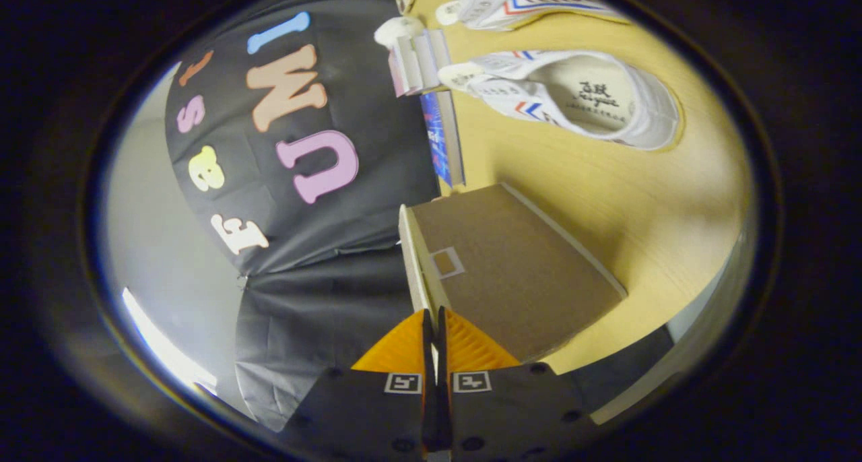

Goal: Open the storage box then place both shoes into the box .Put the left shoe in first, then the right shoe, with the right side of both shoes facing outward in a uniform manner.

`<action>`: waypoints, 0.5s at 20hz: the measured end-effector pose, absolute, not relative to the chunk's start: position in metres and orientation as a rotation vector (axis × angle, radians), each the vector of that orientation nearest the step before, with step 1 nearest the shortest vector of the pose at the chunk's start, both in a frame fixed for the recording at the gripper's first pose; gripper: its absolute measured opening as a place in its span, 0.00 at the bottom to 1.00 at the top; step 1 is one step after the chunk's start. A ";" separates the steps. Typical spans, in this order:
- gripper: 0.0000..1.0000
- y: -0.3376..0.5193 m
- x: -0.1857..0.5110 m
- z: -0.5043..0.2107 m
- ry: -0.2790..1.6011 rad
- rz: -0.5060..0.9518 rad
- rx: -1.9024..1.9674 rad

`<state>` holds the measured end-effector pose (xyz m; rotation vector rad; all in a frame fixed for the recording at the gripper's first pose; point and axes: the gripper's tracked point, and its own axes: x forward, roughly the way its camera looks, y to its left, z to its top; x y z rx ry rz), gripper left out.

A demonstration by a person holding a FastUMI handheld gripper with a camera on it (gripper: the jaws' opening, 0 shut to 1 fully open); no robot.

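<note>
Tongs (434, 327) nearly closed, pinching the edge of one brown box lid (512, 273), two white shoes (579, 98) beyond

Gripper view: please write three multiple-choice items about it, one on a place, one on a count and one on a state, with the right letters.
1. Where do the shoes lie?
A. On the table, beyond the lid
B. Inside the box
C. Between the fingers

2. How many shoes are there?
A. One
B. Two
C. Three

3. How do the fingers of the hand-held gripper stand?
A. Wide open above a shoe
B. Closed on a shoe's lace
C. Closed together on the lid's edge

Answers:
1 A: both white shoes rest on the wooden top, past the brown lid.
2 B: a near shoe and a far shoe lie side by side.
3 C: the lid's thin edge runs into the narrow slit between the fingers.
</note>
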<state>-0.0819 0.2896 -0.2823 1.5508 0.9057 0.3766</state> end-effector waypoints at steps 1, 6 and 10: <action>0.03 0.289 -0.084 -0.274 0.896 0.396 1.530; 0.03 0.305 -0.088 -0.230 0.844 0.480 1.415; 0.02 0.332 -0.089 -0.181 0.804 0.553 1.288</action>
